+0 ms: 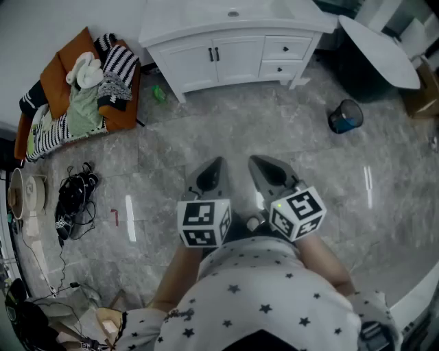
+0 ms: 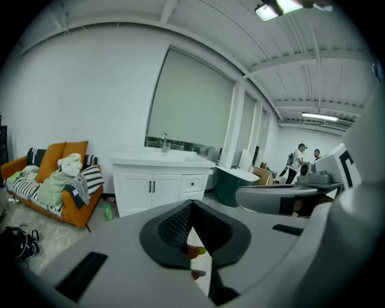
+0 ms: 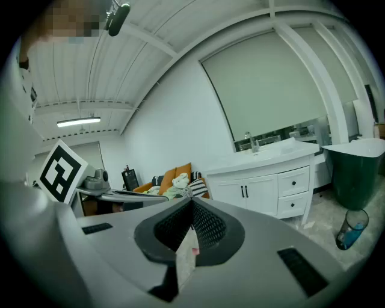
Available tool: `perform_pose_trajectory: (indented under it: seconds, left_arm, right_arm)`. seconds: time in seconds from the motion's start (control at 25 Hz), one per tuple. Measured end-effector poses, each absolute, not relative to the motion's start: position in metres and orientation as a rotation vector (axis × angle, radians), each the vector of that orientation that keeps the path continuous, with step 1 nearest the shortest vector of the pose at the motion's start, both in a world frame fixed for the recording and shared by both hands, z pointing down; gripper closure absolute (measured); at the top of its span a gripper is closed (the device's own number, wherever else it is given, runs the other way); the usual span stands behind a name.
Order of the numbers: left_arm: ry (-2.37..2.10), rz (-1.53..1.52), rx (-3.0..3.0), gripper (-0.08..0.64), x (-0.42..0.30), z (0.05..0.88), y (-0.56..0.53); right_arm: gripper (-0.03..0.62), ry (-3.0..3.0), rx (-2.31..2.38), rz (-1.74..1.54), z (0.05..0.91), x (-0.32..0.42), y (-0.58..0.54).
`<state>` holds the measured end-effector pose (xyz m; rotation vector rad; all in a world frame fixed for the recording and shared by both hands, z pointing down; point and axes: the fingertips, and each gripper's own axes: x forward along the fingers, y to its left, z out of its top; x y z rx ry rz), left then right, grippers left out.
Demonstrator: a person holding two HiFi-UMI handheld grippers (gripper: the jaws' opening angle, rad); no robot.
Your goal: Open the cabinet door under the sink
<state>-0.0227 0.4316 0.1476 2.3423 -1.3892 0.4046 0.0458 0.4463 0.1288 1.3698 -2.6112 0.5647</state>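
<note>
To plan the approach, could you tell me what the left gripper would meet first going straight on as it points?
Nothing stands in the way: the left gripper, fingers shut, aims slightly downward over bare floor toward the white cabinet doors. It would probably touch floor before them; depth is unclear.

Bright, even ceiling light (image 2: 275,8), glare streaks on floor (image 1: 206,130), fisheye-warped dark corners.
</note>
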Motion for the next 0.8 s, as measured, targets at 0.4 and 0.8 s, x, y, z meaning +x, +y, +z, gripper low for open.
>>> perform_pose_trajectory:
  seconds: [0.4, 0.8]
  left_arm:
    - [-1.386, 0.392, 2.363, 0.561, -0.009, 0.144, 0.452]
    - [-1.368, 0.416, 2.356, 0.563, -0.008, 0.143, 0.415]
  right_arm:
    - [0.586, -2.626, 1.365, 0.525, 0.119, 0.058, 0.47]
    - [0.586, -2.618, 1.387, 0.584, 0.122, 0.058, 0.434]
